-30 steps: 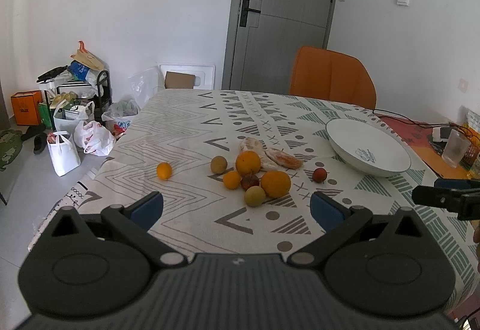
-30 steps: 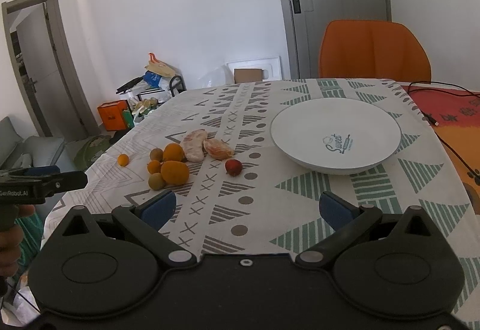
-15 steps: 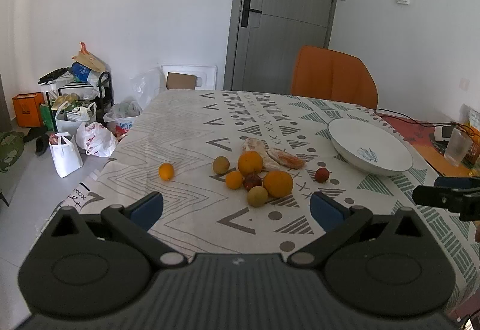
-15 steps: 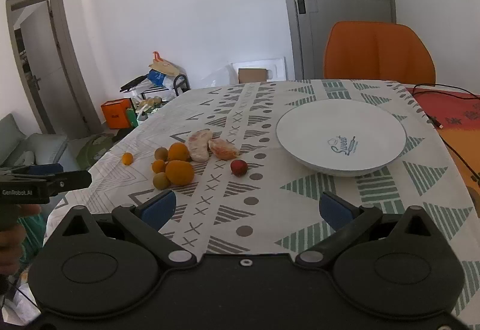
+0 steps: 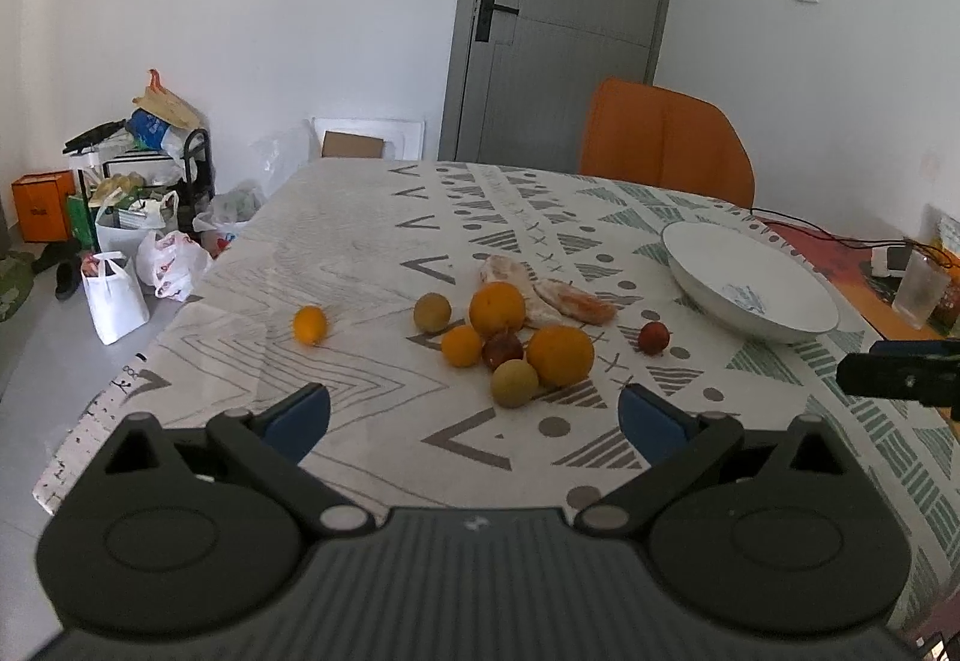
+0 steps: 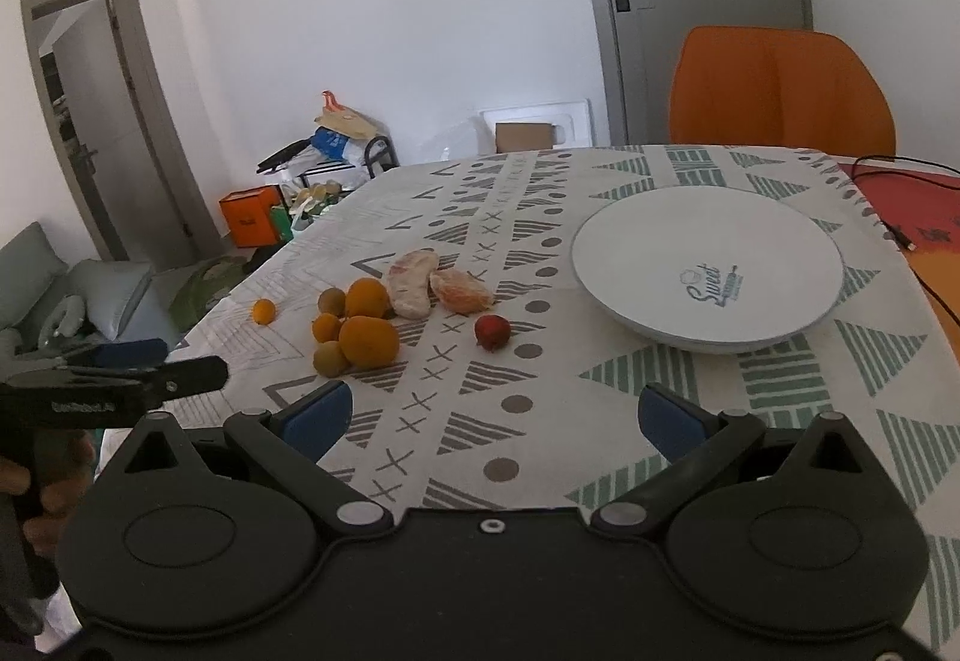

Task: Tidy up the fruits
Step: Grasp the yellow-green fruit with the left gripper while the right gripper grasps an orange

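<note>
A cluster of fruit lies mid-table: two big oranges (image 5: pixel 558 355) (image 6: pixel 368 341), a small orange, brownish round fruits, a dark red fruit (image 5: pixel 503 350) and two peeled citrus pieces (image 5: pixel 573 302) (image 6: pixel 412 281). A small orange (image 5: pixel 309 325) (image 6: pixel 263 311) lies apart to the left. A red fruit (image 5: pixel 653 338) (image 6: pixel 492 331) lies between the cluster and a white bowl (image 5: pixel 750 295) (image 6: pixel 708 265). My left gripper (image 5: pixel 474 418) is open and empty, short of the cluster. My right gripper (image 6: pixel 489 415) is open and empty, short of the bowl.
An orange chair (image 5: pixel 666 144) stands at the table's far side. Cables and a clear cup (image 5: pixel 918 295) sit on the red mat at right. Bags and boxes (image 5: pixel 120 241) clutter the floor at left. The table's patterned cloth (image 6: pixel 600 391) hangs over the near edge.
Both grippers have moved slightly forward over the table, so fruit and bowl look a little nearer. Nothing on the table has moved.
</note>
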